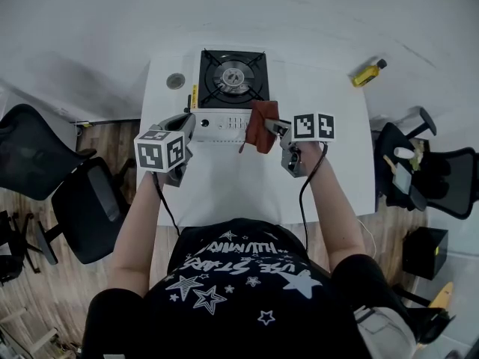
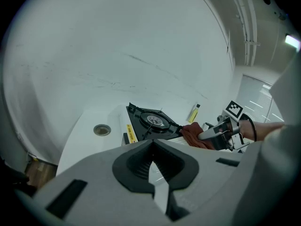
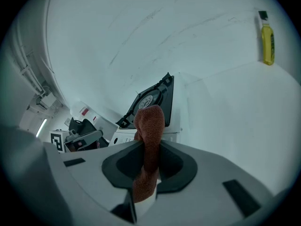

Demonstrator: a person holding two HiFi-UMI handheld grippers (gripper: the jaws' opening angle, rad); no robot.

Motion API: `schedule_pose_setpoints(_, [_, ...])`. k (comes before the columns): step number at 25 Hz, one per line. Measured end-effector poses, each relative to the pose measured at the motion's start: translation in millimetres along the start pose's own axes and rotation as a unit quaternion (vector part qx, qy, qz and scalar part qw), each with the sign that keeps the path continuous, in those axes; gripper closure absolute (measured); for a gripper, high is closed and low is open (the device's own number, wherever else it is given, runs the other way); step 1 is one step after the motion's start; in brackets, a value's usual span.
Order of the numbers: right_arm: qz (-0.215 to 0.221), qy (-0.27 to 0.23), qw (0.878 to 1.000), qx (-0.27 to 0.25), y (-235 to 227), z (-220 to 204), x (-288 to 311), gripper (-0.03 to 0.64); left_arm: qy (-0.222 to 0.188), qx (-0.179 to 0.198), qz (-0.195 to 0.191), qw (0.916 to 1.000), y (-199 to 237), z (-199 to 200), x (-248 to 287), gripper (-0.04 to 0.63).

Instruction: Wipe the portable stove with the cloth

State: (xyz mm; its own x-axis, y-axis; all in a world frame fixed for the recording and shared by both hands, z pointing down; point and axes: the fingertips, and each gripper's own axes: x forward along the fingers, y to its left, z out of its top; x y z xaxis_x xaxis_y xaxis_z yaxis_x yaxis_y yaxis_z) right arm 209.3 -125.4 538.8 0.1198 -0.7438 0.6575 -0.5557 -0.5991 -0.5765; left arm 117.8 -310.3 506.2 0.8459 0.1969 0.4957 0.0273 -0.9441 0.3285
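The portable stove (image 1: 230, 96) stands at the far middle of the white table (image 1: 337, 148), black burner top behind a silver front panel. A rust-brown cloth (image 1: 262, 126) hangs against the panel's right end, and my right gripper (image 1: 280, 130) is shut on it. In the right gripper view the cloth (image 3: 150, 126) rises from between the jaws of my right gripper (image 3: 149, 149), with the stove (image 3: 153, 98) just beyond. My left gripper (image 1: 185, 124) hovers at the stove's front left corner, shut and holding nothing. In the left gripper view, the stove (image 2: 153, 121) and cloth (image 2: 193, 134) lie ahead of my left gripper (image 2: 153, 147).
A small yellow bottle (image 1: 368, 73) lies at the table's far right. A round grommet (image 1: 176, 81) sits in the tabletop left of the stove. Black office chairs stand left (image 1: 45, 178) and right (image 1: 426, 170) of the table. A wall rises close behind it.
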Motion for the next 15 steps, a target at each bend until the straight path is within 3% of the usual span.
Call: schedule_pose_setpoints(15, [0.009,-0.018,1.000,0.004,-11,0,-24,0.552,-0.008,0.001,0.015,0.9999,-16,1,-2,0.589])
